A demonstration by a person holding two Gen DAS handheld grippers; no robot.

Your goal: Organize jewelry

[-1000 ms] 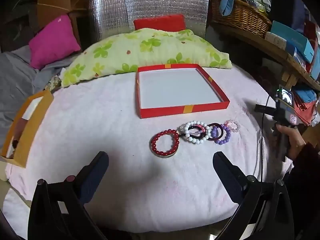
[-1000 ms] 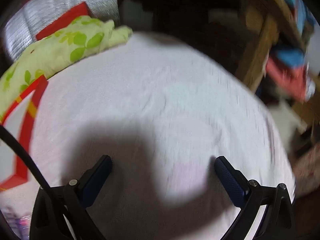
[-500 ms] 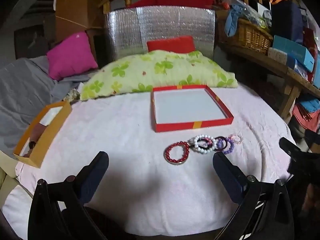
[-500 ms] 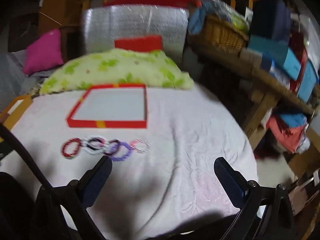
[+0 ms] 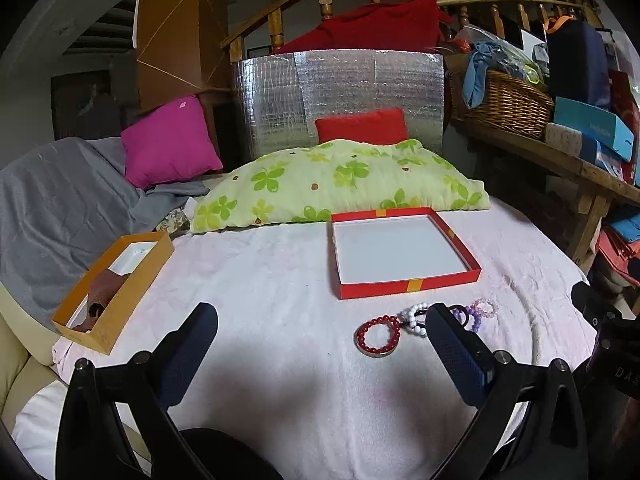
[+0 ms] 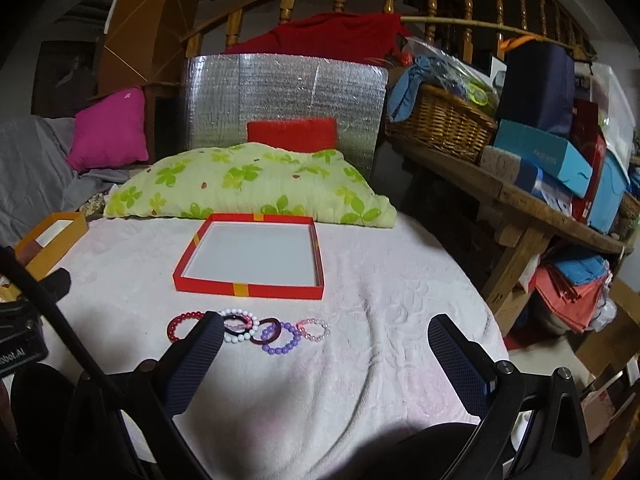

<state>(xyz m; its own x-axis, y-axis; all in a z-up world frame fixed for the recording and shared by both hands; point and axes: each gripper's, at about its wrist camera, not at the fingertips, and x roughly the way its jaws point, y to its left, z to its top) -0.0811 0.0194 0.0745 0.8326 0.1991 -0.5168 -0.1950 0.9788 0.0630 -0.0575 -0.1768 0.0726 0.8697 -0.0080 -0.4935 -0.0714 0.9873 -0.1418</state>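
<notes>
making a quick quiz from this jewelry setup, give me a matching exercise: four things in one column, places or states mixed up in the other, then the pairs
Things:
1. red box
2. orange box
3. red bead bracelet
4. pink bead bracelet

Places or states:
A. at the table's left edge
B. right end of the bracelet row
C. open, white inside, nothing in it
D. left end of the bracelet row

Pairs: 1-C, 2-A, 3-D, 4-B

Bare cloth (image 6: 360, 360) before bracelets (image 6: 256, 330); red tray (image 6: 248, 289) just behind.
</notes>
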